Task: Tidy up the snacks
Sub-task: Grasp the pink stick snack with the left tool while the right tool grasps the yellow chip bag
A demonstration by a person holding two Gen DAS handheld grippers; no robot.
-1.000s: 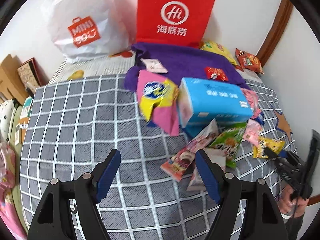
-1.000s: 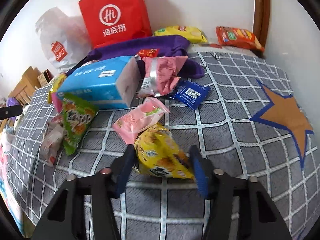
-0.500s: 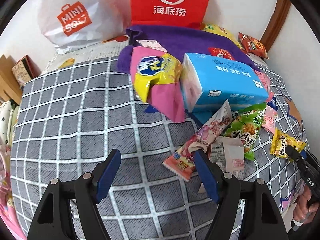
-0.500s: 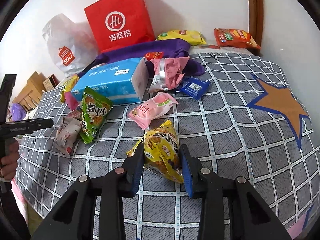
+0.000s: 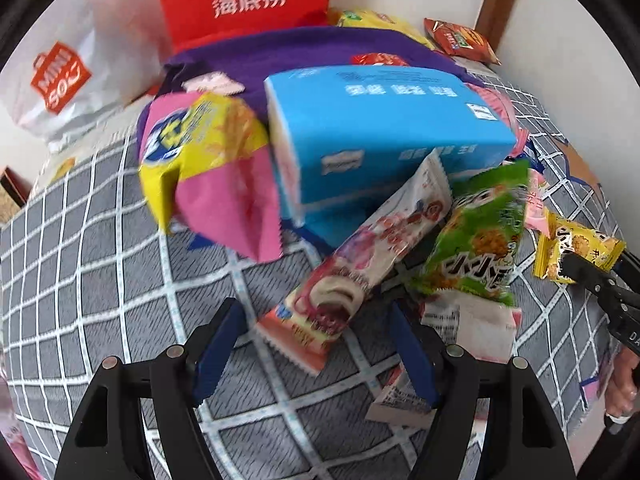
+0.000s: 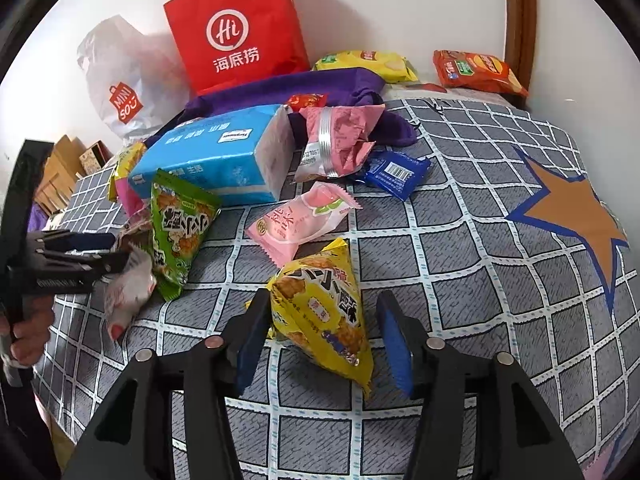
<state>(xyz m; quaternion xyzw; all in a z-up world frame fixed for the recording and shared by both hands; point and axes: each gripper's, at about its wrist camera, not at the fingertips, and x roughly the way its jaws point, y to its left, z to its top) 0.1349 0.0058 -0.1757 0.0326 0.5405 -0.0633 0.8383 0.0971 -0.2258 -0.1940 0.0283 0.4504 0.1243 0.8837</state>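
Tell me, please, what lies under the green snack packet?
The green snack packet leans over a white wrapper with a printed label; its top rests against the blue tissue pack. Anything else beneath it is covered and cannot be seen.

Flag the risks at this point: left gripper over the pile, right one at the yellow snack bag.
1. Right gripper is opening around the yellow snack bag; the bag leans on one pad only, so it may flop or slide.
2. Left gripper is open over the cake roll packet, which overlaps the green snack bag and leans on the blue tissue pack: a grab could catch both or shift the pile.
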